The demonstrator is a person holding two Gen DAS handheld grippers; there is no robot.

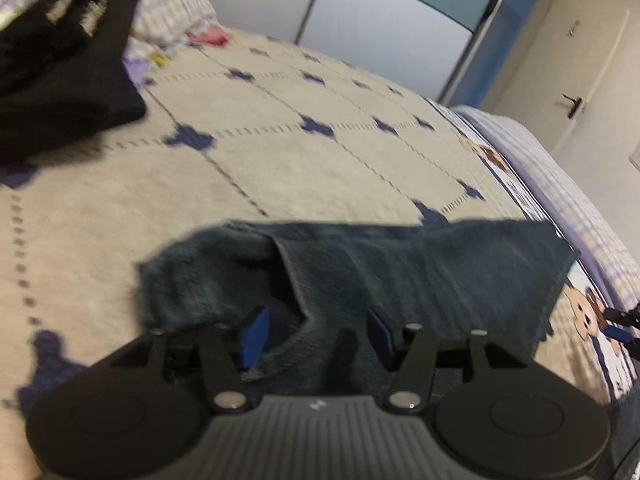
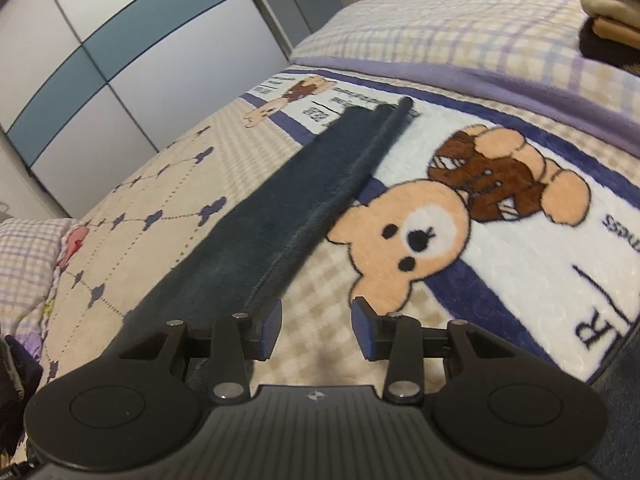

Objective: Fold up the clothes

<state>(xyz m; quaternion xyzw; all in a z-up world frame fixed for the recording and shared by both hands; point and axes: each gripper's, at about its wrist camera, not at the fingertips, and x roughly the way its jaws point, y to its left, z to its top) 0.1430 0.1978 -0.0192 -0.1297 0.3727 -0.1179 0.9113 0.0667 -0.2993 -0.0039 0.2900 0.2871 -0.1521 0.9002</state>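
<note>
A pair of dark blue jeans (image 1: 400, 276) lies flat on the bed blanket (image 1: 280, 160); the waist end with its pocket is right under my left gripper (image 1: 318, 336). The left gripper is open, its blue pads on either side of the denim fold, holding nothing. In the right wrist view a long jeans leg (image 2: 296, 200) stretches away over the bear-print blanket (image 2: 420, 220). My right gripper (image 2: 316, 330) is open and empty, just right of the leg's near edge, low over the blanket.
A pile of black clothes (image 1: 60, 68) lies at the far left by a checked pillow (image 1: 168, 4). Folded clothes (image 2: 608, 12) sit at the far right. Wardrobe doors (image 2: 120, 60) and a door with handle (image 1: 576, 104) stand beyond the bed.
</note>
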